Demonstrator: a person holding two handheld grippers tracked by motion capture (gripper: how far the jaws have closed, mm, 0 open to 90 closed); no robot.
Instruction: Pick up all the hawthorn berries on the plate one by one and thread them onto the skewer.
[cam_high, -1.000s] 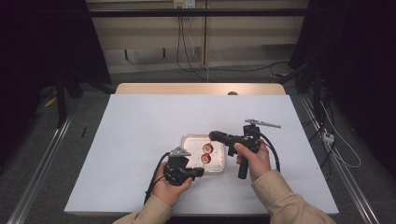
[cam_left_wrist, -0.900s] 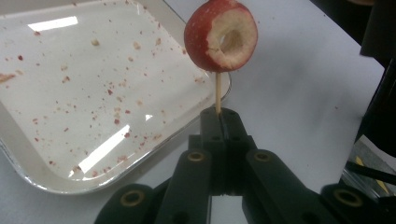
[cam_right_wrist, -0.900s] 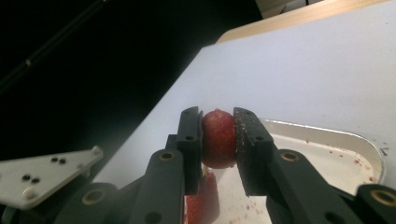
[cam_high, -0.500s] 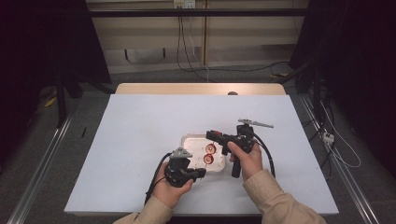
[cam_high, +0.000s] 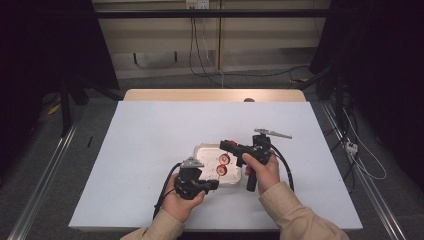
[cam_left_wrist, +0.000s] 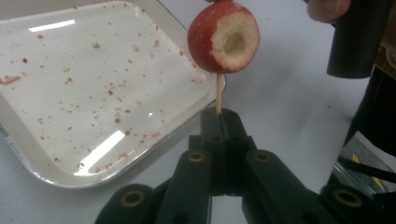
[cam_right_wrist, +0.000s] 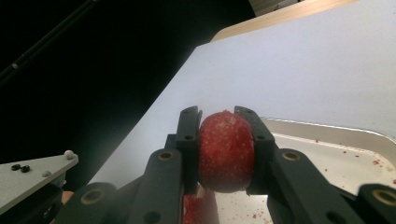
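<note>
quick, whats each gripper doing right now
Left gripper: closed on a thin wooden skewer with a cored red fruit on it.
Right gripper: closed on a second red fruit.

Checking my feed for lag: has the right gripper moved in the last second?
Yes. The right gripper, shut on a red fruit, has drifted left, farther in over the tray.

The person is wearing tan sleeves (cam_high: 295, 210); 2 black grippers, left (cam_high: 216, 183) and right (cam_high: 223, 145), are trailing black cables and showing brass-ringed screws.
</note>
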